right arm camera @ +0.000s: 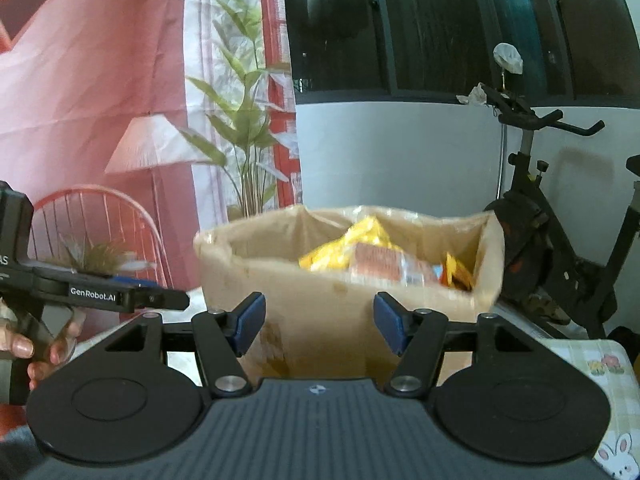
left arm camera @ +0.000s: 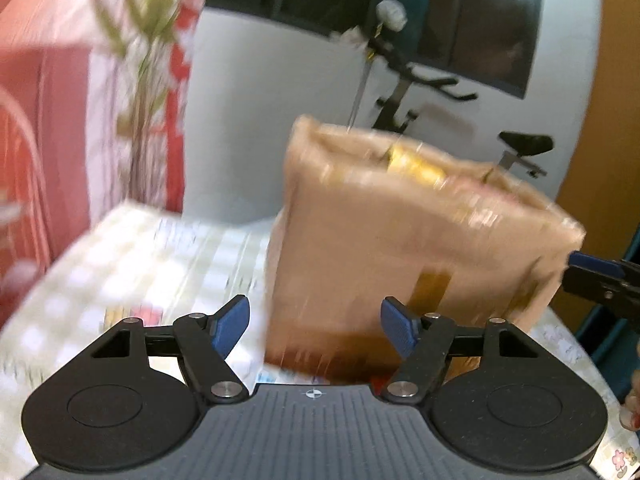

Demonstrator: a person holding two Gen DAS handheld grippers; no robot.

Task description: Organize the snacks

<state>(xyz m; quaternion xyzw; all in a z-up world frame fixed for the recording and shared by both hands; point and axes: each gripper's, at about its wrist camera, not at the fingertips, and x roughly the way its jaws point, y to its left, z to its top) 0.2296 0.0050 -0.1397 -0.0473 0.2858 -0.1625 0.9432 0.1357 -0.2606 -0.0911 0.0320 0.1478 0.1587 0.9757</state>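
Here, in the left wrist view, the left gripper (left arm camera: 315,330) points slightly downward at one open brown cardboard box (left arm camera: 408,240), its two blue-padded fingers (left arm camera: 230,326) apart with nothing between them. The box stands on the table with a checked cloth (left arm camera: 132,256), blurred. At the right edge the right gripper (left arm camera: 600,276) shows beside the box.

In the right wrist view, the right gripper (right arm camera: 319,322) faces the same box (right arm camera: 312,304), fingers apart and empty. Inside lie yellow snack packets (right arm camera: 344,246) and one orange-labelled packet (right arm camera: 390,266); their count is unclear. At far left a hand (right arm camera: 44,350) holds the left gripper (right arm camera: 160,300).
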